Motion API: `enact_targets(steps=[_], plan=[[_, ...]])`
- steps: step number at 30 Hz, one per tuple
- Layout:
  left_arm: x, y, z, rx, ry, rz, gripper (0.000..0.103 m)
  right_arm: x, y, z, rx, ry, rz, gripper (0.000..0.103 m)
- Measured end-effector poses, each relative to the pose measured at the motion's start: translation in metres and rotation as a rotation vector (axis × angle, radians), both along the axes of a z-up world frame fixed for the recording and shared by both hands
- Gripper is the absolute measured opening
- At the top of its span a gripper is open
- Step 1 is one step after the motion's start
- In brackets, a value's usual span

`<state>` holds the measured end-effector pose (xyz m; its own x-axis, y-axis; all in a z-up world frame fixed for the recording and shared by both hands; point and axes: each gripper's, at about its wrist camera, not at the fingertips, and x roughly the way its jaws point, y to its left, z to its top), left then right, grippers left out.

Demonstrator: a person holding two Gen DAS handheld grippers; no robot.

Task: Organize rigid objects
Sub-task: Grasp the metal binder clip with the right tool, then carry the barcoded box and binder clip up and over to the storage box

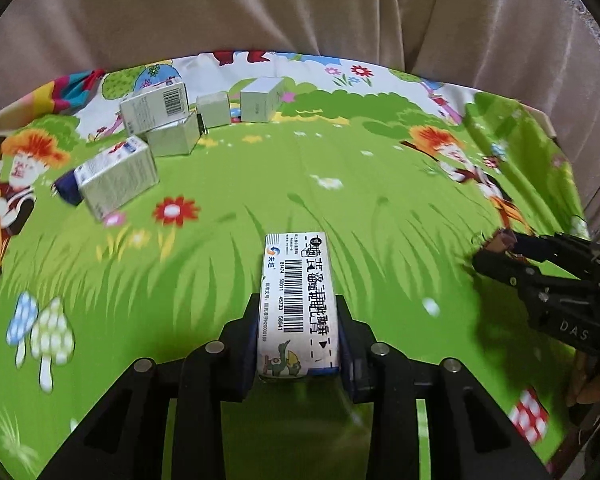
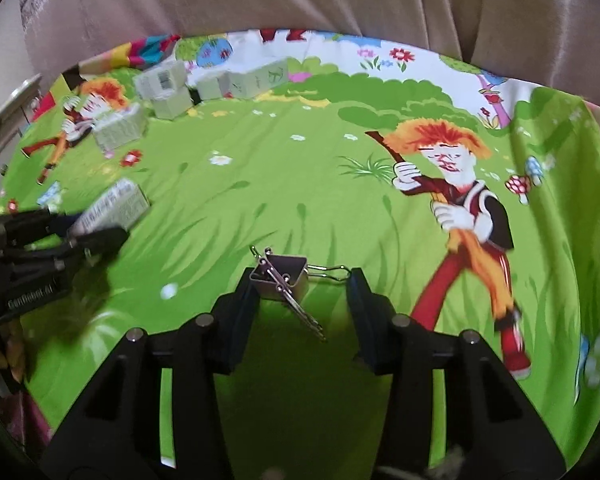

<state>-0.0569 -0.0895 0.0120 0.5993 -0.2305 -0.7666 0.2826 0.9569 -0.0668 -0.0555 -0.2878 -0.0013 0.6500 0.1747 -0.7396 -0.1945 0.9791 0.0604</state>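
Matt cardboard carton (image 1: 298,304), shiny metal binder clip (image 2: 280,282), printed cloth cover (image 1: 340,184).

The near end of the carton (image 1: 298,304) sits down between the left tongs (image 1: 298,344), so its lower faces are hidden. In the right wrist view the same carton (image 2: 116,208) is smeared by blur, its print unreadable. The far boxes (image 1: 168,124) overlap; how many lie there cannot be told, and a dark thing (image 1: 66,190) behind the nearest one is mostly covered. The clip (image 2: 282,280) touches the left pad; whether its wire handle meets the right pad is unclear. A hand (image 1: 596,384) is cut off at the picture's edge.
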Motion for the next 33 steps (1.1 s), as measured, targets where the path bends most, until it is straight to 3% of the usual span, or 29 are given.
enact_targets(steps=[5,10,17,23,33], plan=[[-0.04,0.009,0.045,-0.019,-0.161,0.041,0.034,-0.05,0.006,0.042,0.057,-0.219,-0.036,0.049],[-0.089,0.018,0.102,-0.032,-0.402,0.084,0.034,-0.121,0.029,0.104,-0.025,-0.568,-0.066,0.05],[-0.146,0.042,0.158,-0.065,-0.659,0.151,0.034,-0.183,0.063,0.159,-0.07,-0.851,-0.045,0.05],[-0.178,0.067,0.176,-0.075,-0.763,0.206,0.034,-0.218,0.09,0.185,-0.112,-1.003,-0.005,0.05],[-0.197,0.091,0.171,-0.082,-0.768,0.251,0.034,-0.233,0.112,0.195,-0.133,-1.051,0.041,0.05]])
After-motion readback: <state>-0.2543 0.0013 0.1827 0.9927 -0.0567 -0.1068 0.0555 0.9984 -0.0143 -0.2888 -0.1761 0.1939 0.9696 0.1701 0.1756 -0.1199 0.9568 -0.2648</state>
